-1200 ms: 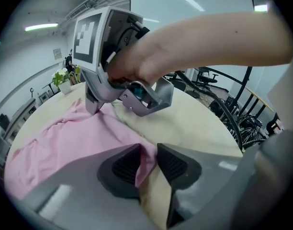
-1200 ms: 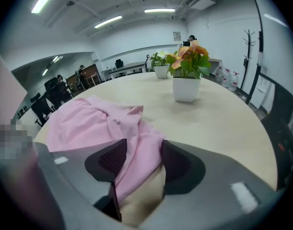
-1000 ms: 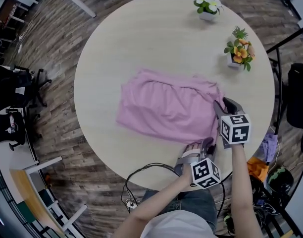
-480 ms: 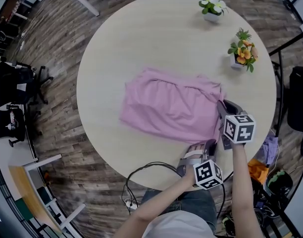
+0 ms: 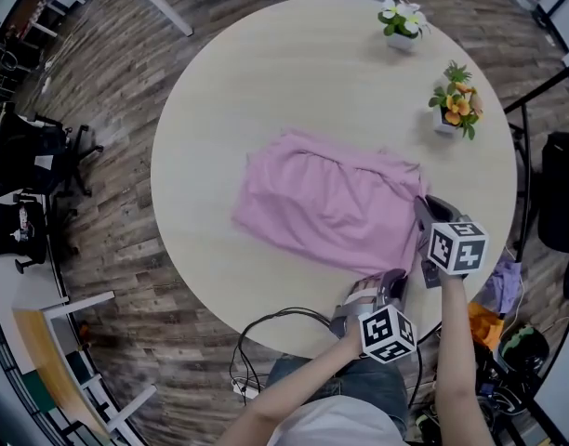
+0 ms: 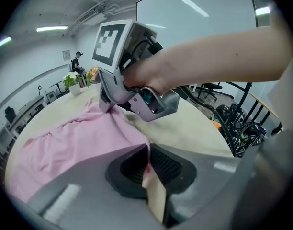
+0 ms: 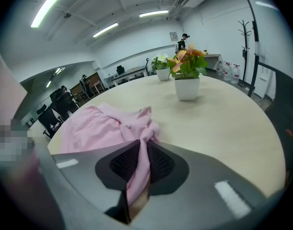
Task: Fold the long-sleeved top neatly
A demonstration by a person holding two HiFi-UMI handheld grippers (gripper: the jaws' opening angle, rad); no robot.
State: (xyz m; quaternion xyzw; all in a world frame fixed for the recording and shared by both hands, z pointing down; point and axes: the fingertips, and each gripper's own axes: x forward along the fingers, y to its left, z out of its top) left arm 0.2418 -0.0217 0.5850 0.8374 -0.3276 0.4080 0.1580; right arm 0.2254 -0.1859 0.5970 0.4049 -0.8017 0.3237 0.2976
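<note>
Gripping rumpled pink top [image 5: 331,207]: left gripper [image 5: 393,280], right gripper [image 5: 422,206].

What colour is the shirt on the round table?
Pink. The plain light pink long-sleeved fabric top shows best in the head view.

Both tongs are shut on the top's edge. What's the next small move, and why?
Probably lift both together and carry that edge toward the opposite side: left tongs and right tongs each pinch the top, which lies flat on the table.

Grey left gripper [image 5: 392,282] and right gripper [image 5: 422,204] — each bearing a black-and-white marker cube [image 5: 387,333].
</note>
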